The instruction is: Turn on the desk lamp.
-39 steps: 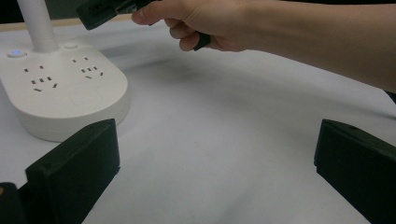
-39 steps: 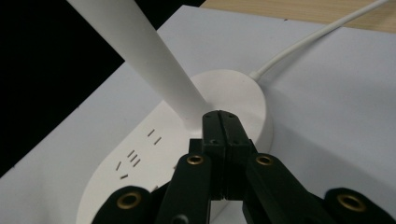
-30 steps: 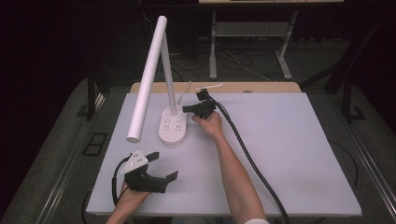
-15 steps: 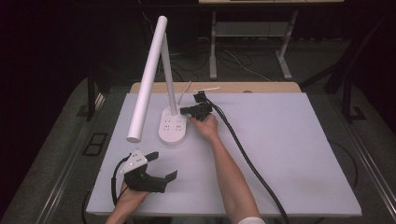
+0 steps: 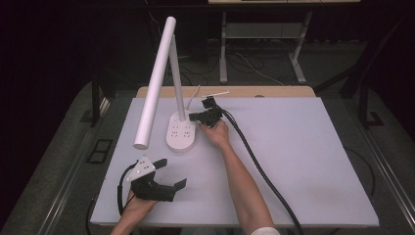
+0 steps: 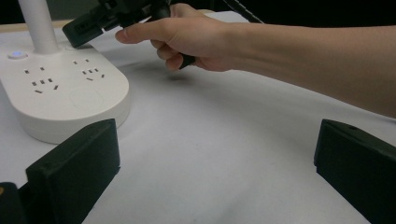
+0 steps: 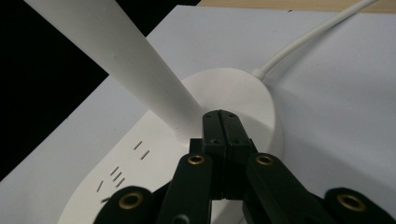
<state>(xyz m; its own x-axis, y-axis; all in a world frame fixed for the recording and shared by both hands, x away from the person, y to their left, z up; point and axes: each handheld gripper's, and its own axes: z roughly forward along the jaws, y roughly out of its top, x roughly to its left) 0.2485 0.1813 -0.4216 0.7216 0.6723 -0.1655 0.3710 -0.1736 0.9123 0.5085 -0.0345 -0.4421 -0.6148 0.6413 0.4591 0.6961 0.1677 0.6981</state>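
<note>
The desk lamp (image 5: 169,83) is all white: an oval base (image 5: 181,132) with rows of socket slots in its top, a thin stem (image 5: 178,88) rising from the far end of that base, and a long round tube head (image 5: 155,83) joined at the stem's top. In the left gripper view a small round button (image 6: 17,54) glows pale blue on the base beside the stem's foot. A white cord (image 7: 317,32) leaves the back of the base and runs toward the wooden edge behind the tabletop (image 5: 303,161).

The lamp stands on the left half of the tabletop, toward its far edge. The base's long axis runs from near to far, with the stem at the far end. The tube head slopes steeply, its upper end far and high, its lower, open-looking end coming down toward the person and slightly left, hanging in the air above the tabletop left of the base.

The right gripper (image 5: 195,117) is at the far right of the base, its jaws clenched together with nothing between them, their tips right at the foot of the stem; whether they touch the base I cannot tell. The left gripper (image 5: 169,175) lies low near the tabletop's front edge, well apart from the lamp, its jaws spread wide and empty.
</note>
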